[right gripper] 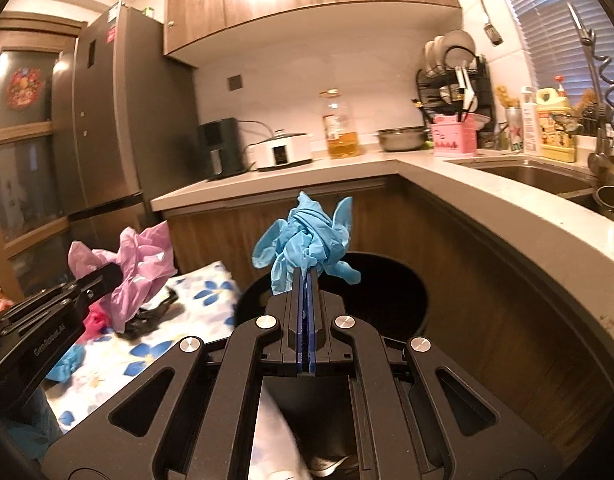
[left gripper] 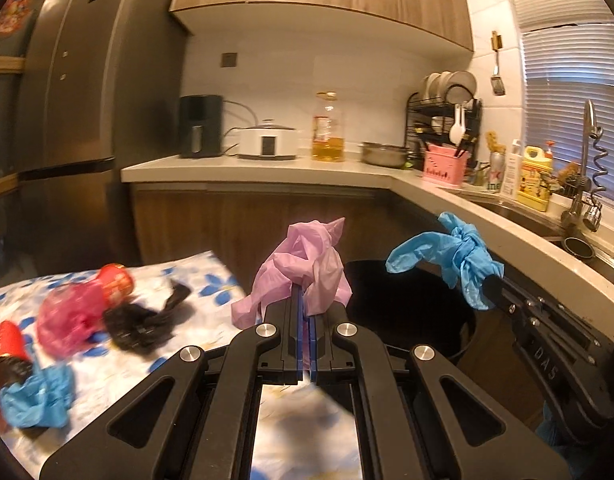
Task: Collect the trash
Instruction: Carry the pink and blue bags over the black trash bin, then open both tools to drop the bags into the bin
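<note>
My left gripper [left gripper: 306, 290] is shut on a crumpled pink plastic bag [left gripper: 303, 258], held in the air beside the table's right edge. My right gripper [right gripper: 307, 274] is shut on a bunched blue glove [right gripper: 307, 236], carried over the near rim of a round black bin [right gripper: 387, 292]. In the left wrist view the blue glove [left gripper: 463, 256] and the black bin [left gripper: 407, 304] lie to the right; in the right wrist view the pink bag [right gripper: 141, 264] is at the left. More trash lies on the flowered tablecloth [left gripper: 203, 276]: a red can [left gripper: 115, 280], a magenta bag [left gripper: 67, 320], a black wad [left gripper: 143, 320], another blue glove [left gripper: 35, 396].
An L-shaped counter [right gripper: 487, 208] wraps behind and to the right of the bin, with a sink [right gripper: 527, 176], a faucet [left gripper: 587, 152], a dish rack [left gripper: 447, 116], an oil bottle [left gripper: 327, 128] and a cooker [left gripper: 267, 140]. A tall fridge [left gripper: 79, 100] stands at the left.
</note>
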The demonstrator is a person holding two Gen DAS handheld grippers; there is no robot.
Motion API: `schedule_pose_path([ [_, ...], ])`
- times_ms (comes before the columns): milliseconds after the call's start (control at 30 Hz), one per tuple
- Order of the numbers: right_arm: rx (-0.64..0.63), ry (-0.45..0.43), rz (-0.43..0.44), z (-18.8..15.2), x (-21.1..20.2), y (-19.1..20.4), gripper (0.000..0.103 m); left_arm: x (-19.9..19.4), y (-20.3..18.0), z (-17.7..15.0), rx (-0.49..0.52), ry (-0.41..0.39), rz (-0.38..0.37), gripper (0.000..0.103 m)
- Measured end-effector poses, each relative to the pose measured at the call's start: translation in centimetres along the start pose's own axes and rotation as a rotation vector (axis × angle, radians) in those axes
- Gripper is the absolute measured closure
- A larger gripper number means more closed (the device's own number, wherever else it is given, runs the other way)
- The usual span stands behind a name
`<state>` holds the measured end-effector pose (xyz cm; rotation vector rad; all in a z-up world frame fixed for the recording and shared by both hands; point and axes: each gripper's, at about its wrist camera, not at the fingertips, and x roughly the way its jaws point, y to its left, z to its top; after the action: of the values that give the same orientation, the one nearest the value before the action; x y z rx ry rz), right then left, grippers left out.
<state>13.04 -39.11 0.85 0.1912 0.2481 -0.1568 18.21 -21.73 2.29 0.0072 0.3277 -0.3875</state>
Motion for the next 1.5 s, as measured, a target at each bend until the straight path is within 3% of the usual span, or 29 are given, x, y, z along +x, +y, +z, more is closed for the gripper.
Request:
schedule_pose_path([
  [300, -0.001, 0.016, -0.027, -0.1, 1.4, -1.7, 0.101, 3.5, -2.9, -0.1, 0.026, 0.007, -0.118, 0.101],
  [800, 0.013, 0.059, -0.039, -0.2, 3.7, -3.0, 0.101, 6.4, -3.7, -1.0, 0.034, 0.064, -0.172, 0.100],
  [867, 0.015, 0.069, -0.039, -0.3, 4.1, -3.1, 0.100, 6.6, -3.8, -1.1, 0.039, 0.067, -0.171, 0.096],
  [1000, 0.013, 0.088, -0.039, -0.6, 4.7, -3.2, 0.100, 6.7, -3.7, -1.4, 0.042, 0.065, -0.182, 0.068],
  [1200, 0.017, 0.111, -0.050, -1.0, 5.4, -3.5, 0.095, 6.4, -2.4, -1.6, 0.003, 0.057, -0.161, 0.047],
  [1400, 0.020, 0.119, -0.058, -1.6, 5.2, -3.4, 0.066, 5.2, -0.6, -2.3, -0.021, 0.053, -0.086, 0.027],
  [1500, 0.010, 0.120, -0.060, -1.8, 4.9, -3.0, 0.053, 4.3, 0.0, -2.8, -0.018, 0.039, -0.028, 0.021],
])
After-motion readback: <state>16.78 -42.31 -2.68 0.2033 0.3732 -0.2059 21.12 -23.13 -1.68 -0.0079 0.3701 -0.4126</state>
